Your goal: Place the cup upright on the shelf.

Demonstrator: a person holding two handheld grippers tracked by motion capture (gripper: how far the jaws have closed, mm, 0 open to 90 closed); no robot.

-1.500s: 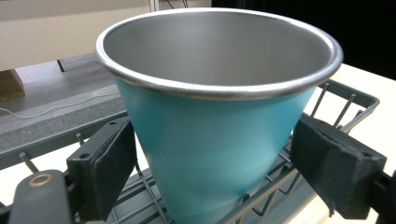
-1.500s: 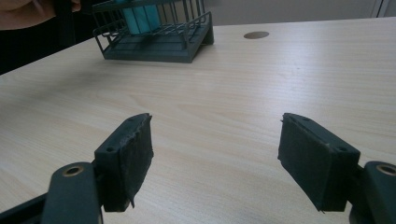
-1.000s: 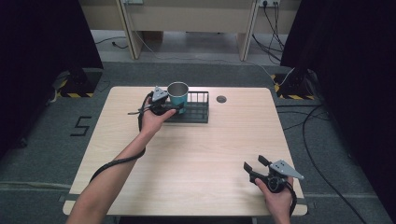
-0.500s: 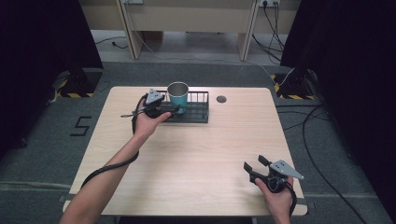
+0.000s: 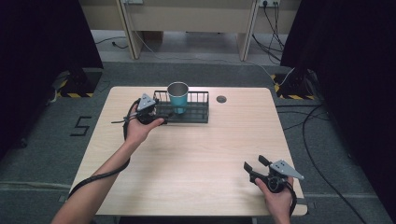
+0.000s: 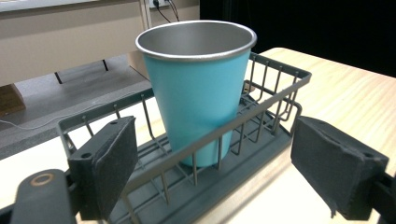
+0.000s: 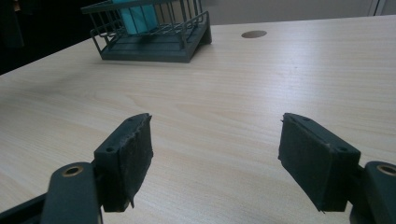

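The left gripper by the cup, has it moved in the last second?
Yes. In the high view the left gripper has drawn back leftward, away from the teal cup toward the wire rack's left end.

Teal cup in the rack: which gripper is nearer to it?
Left. The left gripper sits open at the rack beside the teal cup; the right gripper is across the table's near edge.

teal cup [image 6: 196,93] with silver rim — dark grey wire rack [image 6: 261,116] — pale wood table [image 5: 196,154].

A wooden table [image 5: 196,154] carries a wire rack [image 5: 196,114], seemingly touching.
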